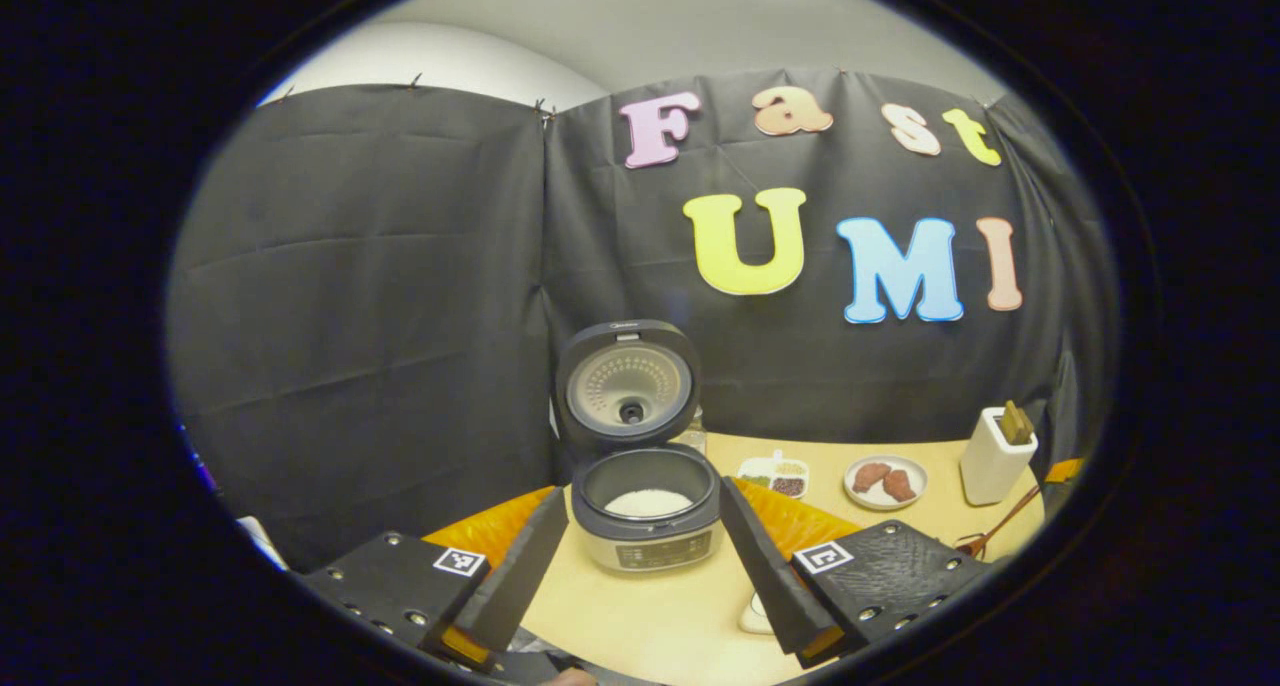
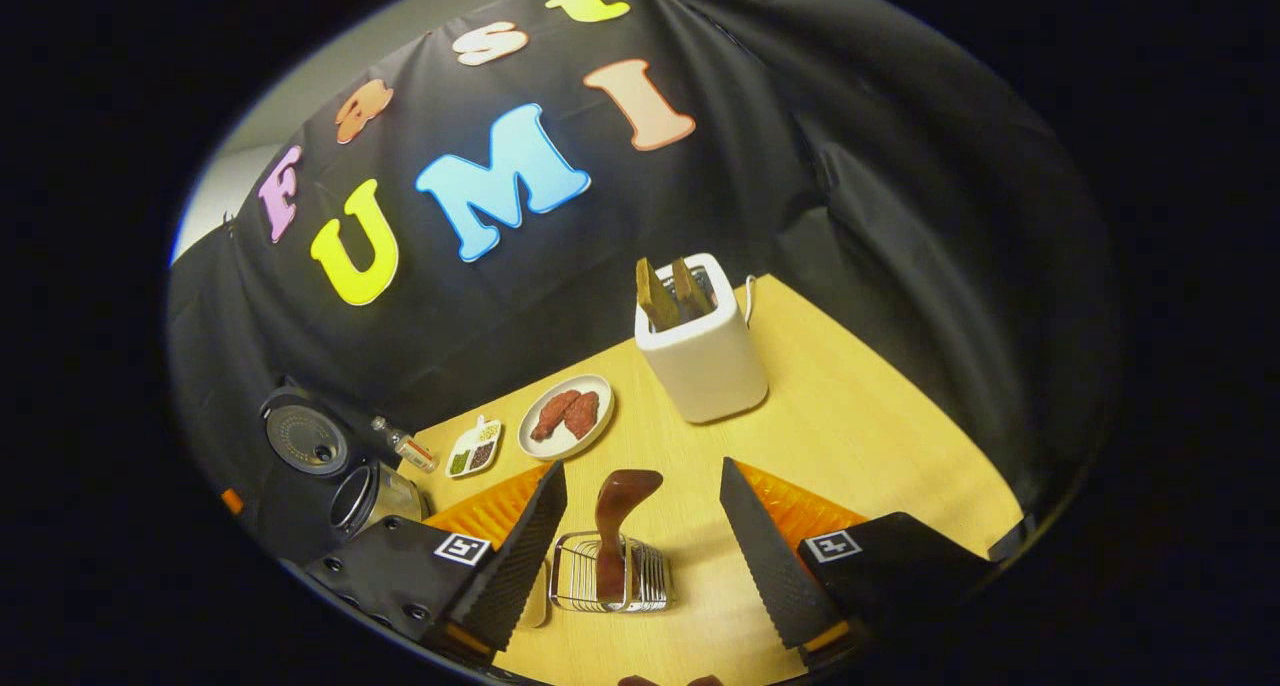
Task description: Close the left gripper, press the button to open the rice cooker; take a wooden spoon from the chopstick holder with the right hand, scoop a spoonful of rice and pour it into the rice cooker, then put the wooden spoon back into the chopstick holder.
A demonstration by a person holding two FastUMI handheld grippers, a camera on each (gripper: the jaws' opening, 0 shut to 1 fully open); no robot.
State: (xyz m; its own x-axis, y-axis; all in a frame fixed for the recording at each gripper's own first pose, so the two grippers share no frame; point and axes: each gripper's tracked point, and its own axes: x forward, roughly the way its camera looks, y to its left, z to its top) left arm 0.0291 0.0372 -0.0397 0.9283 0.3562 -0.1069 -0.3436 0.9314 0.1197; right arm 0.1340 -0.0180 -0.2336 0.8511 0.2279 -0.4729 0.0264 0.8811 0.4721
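The grey rice cooker (image 1: 650, 541) stands open on the table, its lid (image 1: 627, 384) upright and white rice (image 1: 648, 503) inside the pot. My left gripper (image 1: 642, 493) is open just in front of it, one finger on each side, touching nothing. In the right gripper view the cooker (image 2: 362, 496) is at the far left. A dark wooden spoon (image 2: 618, 511) stands upright in a small wire holder (image 2: 612, 586). My right gripper (image 2: 642, 469) is open above it, with the spoon in the gap and neither finger on it.
A white box holder (image 2: 703, 361) with wooden utensils stands at the back right, near the black cloth wall. A plate of meat pieces (image 2: 567, 416) and a small dish of beans (image 2: 474, 448) lie between it and the cooker. Bare wooden table (image 2: 880, 436) stretches right.
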